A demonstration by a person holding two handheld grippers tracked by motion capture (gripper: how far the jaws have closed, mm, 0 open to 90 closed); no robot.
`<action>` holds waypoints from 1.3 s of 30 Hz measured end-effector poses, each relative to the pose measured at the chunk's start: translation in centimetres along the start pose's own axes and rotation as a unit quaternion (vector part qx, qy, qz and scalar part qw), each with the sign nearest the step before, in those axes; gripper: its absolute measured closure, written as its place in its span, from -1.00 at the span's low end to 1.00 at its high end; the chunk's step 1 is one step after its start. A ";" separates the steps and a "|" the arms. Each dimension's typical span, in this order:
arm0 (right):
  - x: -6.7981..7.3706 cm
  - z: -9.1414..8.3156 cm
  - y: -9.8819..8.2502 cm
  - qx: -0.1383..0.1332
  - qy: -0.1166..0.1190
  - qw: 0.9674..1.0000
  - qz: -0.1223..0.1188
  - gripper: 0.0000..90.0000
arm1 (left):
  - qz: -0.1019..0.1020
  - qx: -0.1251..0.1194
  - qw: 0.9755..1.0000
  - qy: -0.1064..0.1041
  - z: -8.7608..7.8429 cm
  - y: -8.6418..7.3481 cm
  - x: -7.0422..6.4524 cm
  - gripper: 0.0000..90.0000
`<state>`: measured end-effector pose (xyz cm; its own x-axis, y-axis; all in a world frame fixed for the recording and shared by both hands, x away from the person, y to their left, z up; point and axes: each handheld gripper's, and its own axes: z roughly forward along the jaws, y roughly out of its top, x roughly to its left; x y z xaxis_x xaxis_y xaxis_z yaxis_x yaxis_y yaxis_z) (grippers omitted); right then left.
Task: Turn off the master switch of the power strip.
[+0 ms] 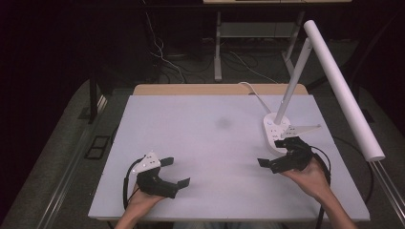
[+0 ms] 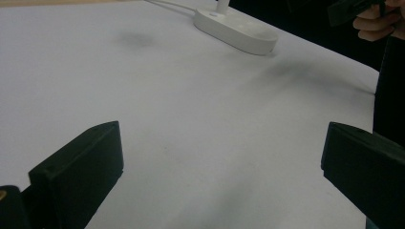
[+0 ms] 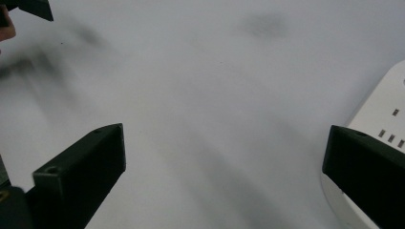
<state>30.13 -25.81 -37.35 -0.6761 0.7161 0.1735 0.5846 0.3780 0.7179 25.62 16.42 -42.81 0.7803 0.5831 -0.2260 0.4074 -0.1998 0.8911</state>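
Both claws are held released above the tabletop: left claw lower left, right claw just beside the desk lamp base, centre right. Approach is judged underway; closing on the base seems next.

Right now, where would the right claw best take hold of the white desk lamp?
Probably the slanted stem just above the base, approached from the right claw side with jaws straddling it: the stem is slim, while the oval base looks too wide and flat.
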 end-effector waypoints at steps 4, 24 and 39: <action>-0.3 0.2 0.6 0.002 -0.004 1.000 -0.004 -1.00 | -0.001 0.000 1.000 -0.001 0.0 0.0 0.0 -1.00; -1.7 0.7 3.3 0.013 -0.018 1.000 -0.018 -1.00 | 0.002 0.003 1.000 0.001 0.1 0.0 0.0 -1.00; -2.9 1.5 5.0 0.032 -0.031 0.999 -0.027 -1.00 | 0.003 0.005 1.000 0.000 0.1 -0.1 0.0 -1.00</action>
<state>35.72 -25.11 -35.27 -0.6793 0.7281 0.0923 0.5774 0.4525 0.6796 25.65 16.34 -42.89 0.7823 0.5822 -0.2215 0.4083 -0.2107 0.8882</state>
